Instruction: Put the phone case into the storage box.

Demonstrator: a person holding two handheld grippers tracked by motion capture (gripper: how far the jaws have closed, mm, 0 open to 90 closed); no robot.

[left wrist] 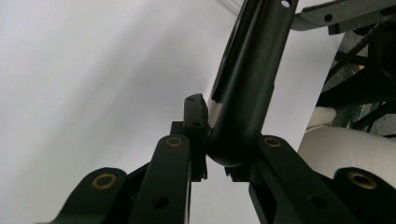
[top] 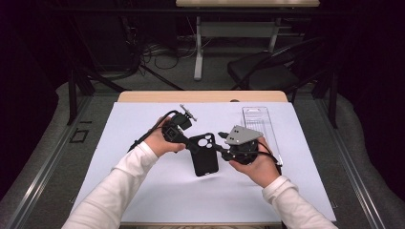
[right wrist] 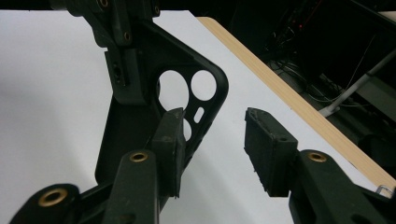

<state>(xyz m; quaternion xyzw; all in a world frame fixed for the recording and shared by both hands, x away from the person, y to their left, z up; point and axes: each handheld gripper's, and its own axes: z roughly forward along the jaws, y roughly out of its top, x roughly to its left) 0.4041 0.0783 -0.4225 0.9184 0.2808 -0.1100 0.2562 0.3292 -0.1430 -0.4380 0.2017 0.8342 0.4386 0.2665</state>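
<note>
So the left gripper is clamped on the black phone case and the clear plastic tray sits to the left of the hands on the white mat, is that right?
Not quite. The left gripper is clamped on the black phone case, but the clear plastic tray lies to the right of the hands on the white mat, beyond the right gripper. The high view shows it.

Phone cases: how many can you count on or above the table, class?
1. The black phone case is held above the white table by the left gripper; the right gripper is beside it.

One phone case (top: 205, 155), one clear tray (top: 260, 126), two grippers.
</note>
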